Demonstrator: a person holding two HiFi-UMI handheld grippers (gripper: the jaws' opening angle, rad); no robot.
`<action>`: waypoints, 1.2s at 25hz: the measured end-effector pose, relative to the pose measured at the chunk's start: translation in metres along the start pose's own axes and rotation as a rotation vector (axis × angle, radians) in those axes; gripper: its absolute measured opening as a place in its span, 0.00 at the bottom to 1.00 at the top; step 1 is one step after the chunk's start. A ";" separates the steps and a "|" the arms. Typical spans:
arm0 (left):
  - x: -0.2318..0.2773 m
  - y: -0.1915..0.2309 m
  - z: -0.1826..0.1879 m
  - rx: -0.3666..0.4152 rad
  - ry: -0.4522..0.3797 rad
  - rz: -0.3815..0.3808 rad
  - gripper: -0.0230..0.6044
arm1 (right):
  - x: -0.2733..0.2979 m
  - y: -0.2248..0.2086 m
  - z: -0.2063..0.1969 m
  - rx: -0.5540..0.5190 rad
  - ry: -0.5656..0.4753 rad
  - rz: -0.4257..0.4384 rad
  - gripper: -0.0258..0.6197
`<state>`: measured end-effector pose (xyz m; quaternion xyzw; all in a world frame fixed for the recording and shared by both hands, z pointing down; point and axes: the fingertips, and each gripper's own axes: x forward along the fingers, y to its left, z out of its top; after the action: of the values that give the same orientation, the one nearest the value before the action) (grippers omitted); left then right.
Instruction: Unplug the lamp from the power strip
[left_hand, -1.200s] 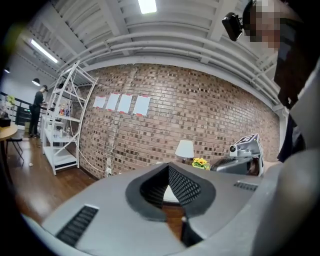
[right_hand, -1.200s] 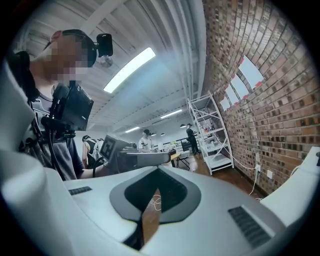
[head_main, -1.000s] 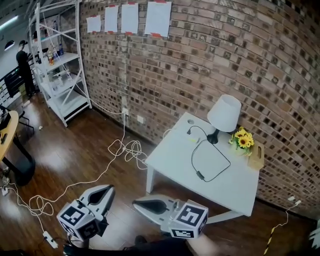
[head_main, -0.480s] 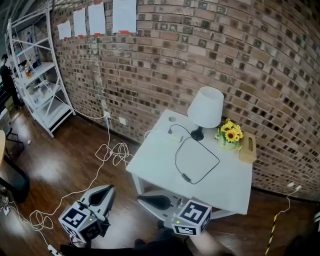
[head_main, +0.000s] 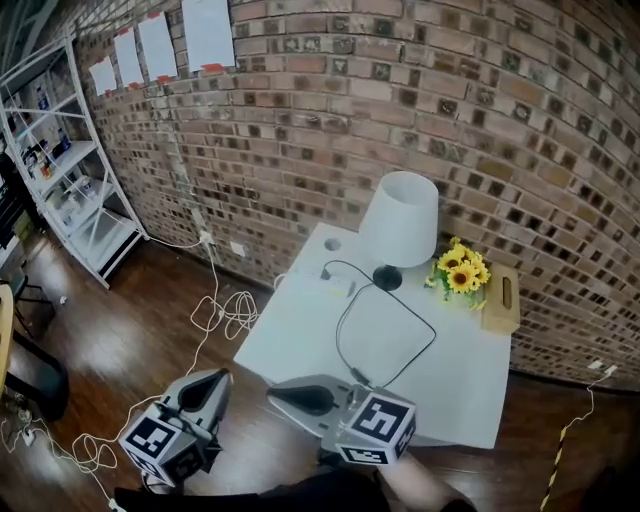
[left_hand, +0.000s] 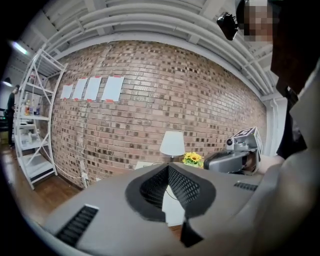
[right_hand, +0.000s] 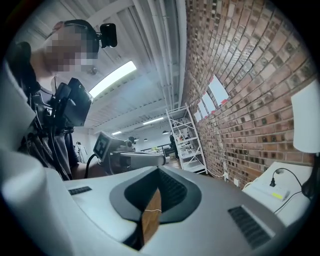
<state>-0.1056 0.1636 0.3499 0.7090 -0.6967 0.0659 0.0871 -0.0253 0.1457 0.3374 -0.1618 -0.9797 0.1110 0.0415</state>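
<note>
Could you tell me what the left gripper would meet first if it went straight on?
The left gripper would most likely meet the white table at its near edge; depth is unclear.

Grey left claw (head_main: 215, 380), grey right claw (head_main: 285, 397); sleeve (head_main: 300, 496) perhaps black.

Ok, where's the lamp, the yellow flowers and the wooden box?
lamp (head_main: 400, 215), head view, on its white shade.
sunflowers (head_main: 460, 272), head view, on a yellow bloom.
wooden box (head_main: 500, 303), head view, on its top face.
</note>
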 end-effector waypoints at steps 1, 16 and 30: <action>0.005 0.001 0.002 -0.001 0.003 0.005 0.07 | -0.002 -0.005 0.001 -0.001 0.001 0.001 0.05; 0.057 0.000 0.013 0.021 0.079 0.055 0.07 | -0.015 -0.049 0.008 0.020 -0.011 0.086 0.05; 0.101 -0.007 0.025 -0.006 0.110 0.025 0.07 | -0.033 -0.090 0.006 0.029 -0.021 0.034 0.05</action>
<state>-0.0969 0.0600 0.3473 0.6953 -0.6998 0.1039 0.1267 -0.0222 0.0507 0.3504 -0.1765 -0.9755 0.1274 0.0317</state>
